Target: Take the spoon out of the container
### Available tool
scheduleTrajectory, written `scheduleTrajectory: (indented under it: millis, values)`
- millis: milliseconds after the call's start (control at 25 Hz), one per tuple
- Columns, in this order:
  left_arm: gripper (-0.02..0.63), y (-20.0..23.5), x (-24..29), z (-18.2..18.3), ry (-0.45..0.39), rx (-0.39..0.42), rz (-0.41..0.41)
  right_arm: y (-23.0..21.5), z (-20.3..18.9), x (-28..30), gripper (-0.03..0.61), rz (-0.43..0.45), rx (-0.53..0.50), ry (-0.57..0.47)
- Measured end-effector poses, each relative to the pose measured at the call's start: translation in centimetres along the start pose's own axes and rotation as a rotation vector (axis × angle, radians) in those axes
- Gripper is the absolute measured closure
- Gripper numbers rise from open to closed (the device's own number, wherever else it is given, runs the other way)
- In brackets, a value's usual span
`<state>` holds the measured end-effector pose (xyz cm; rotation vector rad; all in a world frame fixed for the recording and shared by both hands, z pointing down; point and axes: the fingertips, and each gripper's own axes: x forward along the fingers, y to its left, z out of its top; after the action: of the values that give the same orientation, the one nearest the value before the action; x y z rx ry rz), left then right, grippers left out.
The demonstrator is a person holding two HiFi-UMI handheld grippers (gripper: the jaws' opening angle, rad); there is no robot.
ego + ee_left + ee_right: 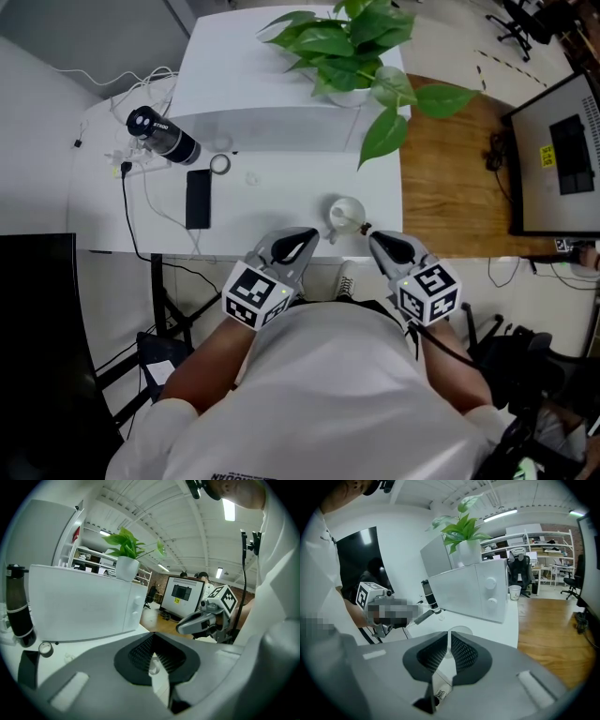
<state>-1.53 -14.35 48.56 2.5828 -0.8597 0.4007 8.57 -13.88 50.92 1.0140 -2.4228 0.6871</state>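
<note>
Where the left gripper (307, 238) sits: low at the near edge of the white table (281, 183), to the left of the container (345, 210). It is near the container but not touching it.
Left jaws: pressed together at the tips, with nothing between them.
Container: small and round. It stands on the table near the front edge, between the two grippers and closer to the right one.
Spoon (360, 224): inside the container. It is small and hard to see. Its thin handle seems to lean out over the right side of the rim, toward the person's right.
Right gripper (369, 231): its tip is just beside the right side of the container, where the handle seems to point. In the right gripper view, the round rim shows just past the jaw tips.
Right jaws: pulled close, with only a thin slit between them. I see nothing there that I can be sure is held.
Nearer tool: the right gripper, I think, because the handle leans its way.
Next move, my guess: the right jaws need to spread and close on the handle. Then they should lift along its slant, up and to the right, so the container does not tip.
</note>
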Motion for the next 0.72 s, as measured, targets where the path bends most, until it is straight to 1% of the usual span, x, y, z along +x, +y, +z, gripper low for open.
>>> scheduleTrajectory:
  millis: [160,360,720]
  values:
    - [0.611,0.4,0.1,-0.4,0.016,-0.008,-0.001,-1.4,-0.5,1.1,0.508,-0.031,0.029,0.007]
    - [0.611,0.7,0.0,-0.6,0.024,-0.018,-0.001,-2.3,-0.7,2.1,0.474,-0.033,0.063,0.014]
    - [0.609,1.4,0.0,-1.3,0.052,-0.038,0.014,-3.3,-2.1,3.9,0.474,-0.034,0.111,0.062]
